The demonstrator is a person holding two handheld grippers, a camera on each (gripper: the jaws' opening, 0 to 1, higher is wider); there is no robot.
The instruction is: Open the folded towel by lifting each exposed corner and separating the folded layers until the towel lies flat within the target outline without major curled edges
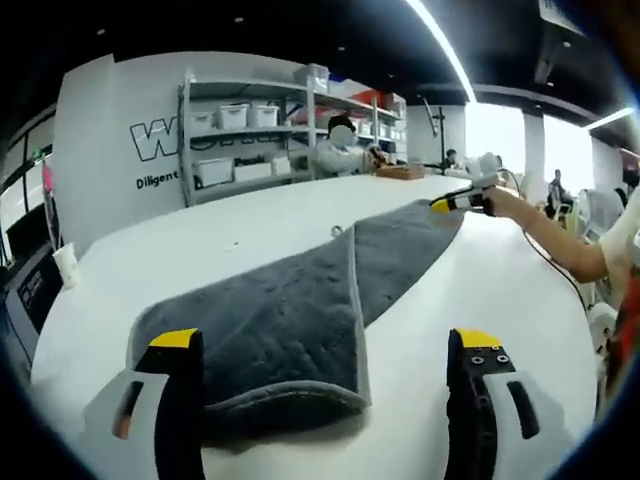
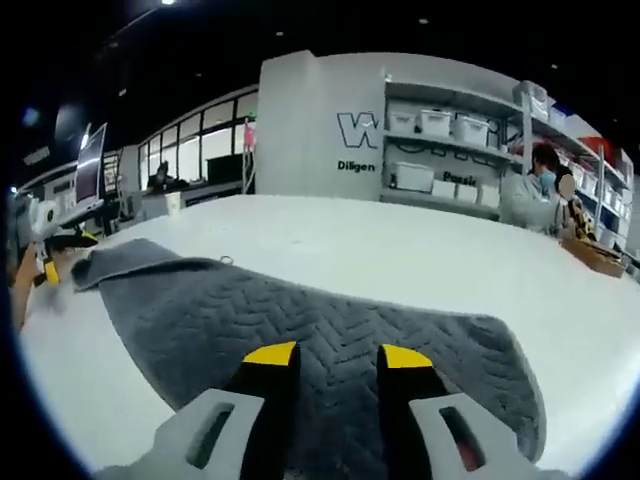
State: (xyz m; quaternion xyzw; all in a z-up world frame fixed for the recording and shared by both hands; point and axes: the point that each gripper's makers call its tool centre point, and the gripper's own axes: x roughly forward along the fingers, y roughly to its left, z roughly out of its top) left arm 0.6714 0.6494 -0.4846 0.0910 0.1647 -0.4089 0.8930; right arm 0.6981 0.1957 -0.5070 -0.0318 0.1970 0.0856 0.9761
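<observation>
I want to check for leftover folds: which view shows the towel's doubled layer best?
The left gripper view: the towel shows a stitched upper edge lying over the layer beneath, from the near end to the far end. The right gripper view shows the towel mostly as one quilted surface.

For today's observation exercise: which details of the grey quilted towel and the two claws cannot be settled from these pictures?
- Left gripper view: the near edge of the grey quilted towel is partly covered by the left claw.
- Left gripper view: the right claw at the towel's far corner is too small to judge its grip.
- Right gripper view: the right claw hides the towel under it.
</observation>
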